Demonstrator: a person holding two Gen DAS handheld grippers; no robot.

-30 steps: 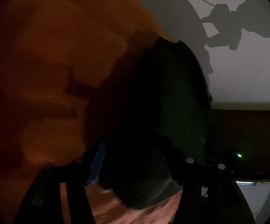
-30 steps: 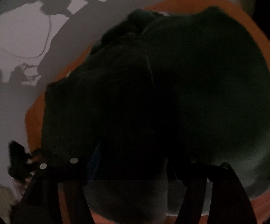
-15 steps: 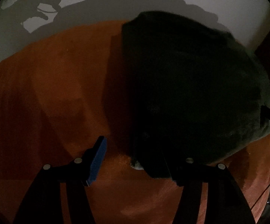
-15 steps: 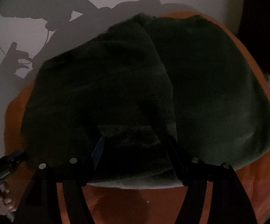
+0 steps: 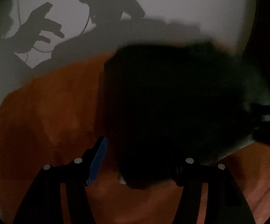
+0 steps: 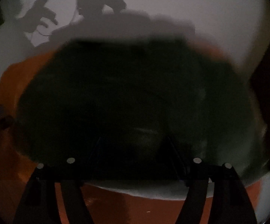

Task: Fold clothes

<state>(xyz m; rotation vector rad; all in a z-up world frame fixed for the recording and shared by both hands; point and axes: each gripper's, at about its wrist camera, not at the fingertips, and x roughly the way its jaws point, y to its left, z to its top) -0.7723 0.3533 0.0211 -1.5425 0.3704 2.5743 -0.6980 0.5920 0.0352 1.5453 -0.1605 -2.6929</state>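
A dark garment is seen spread on an orange cloth below a pale wall. The left gripper is held apart, its blue pad clear of the fabric, the garment's corner lying between its fingers. The right gripper is opening over the garment's near edge, fabric between its fingers.

Orange tabletop, pale wall behind, shadows cast on it
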